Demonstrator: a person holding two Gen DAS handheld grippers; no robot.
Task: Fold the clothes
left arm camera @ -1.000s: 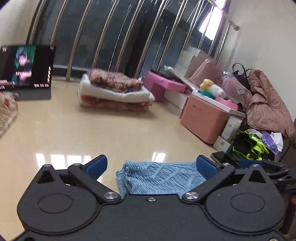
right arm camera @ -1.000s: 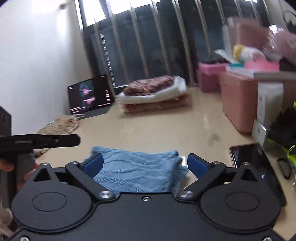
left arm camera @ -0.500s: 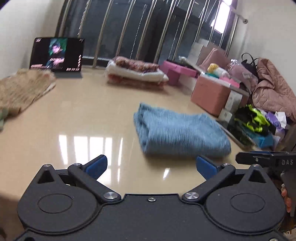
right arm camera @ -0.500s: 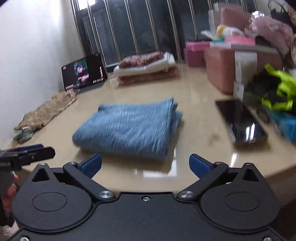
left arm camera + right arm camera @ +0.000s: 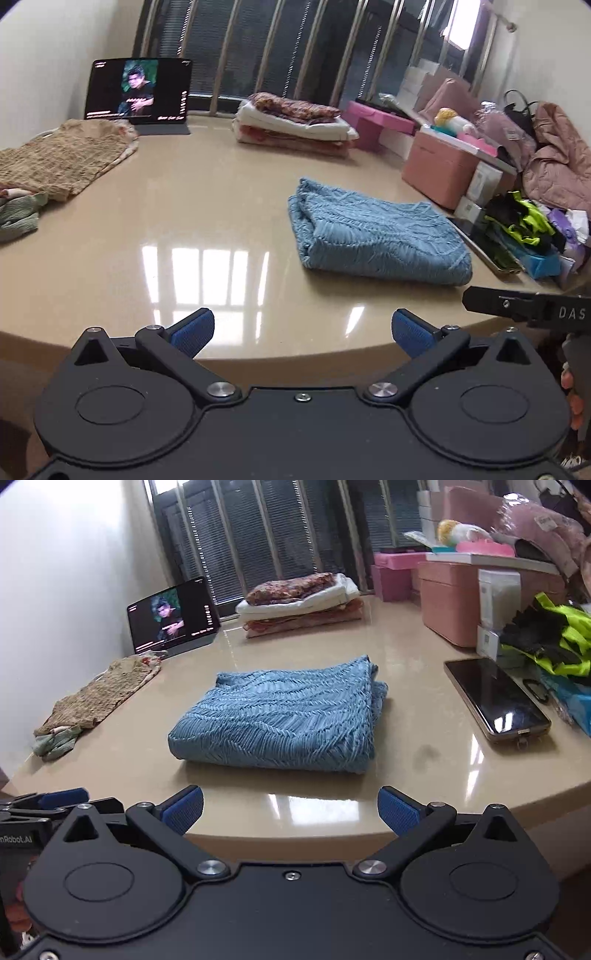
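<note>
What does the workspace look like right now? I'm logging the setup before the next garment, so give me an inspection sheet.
Surface: glossy beige table, window glare on it.
Job's things: folded blue knit lies flat mid-table; stack of folded clothes at the far edge; unfolded tan garment on the left.
Clutter: phone, tablet playing video, pink boxes, neon-yellow item.
Grippers: left gripper and right gripper back at the near edge, jaws wide, empty.
Cables: nothing seen.
Surroundings: barred window, white wall.
</note>
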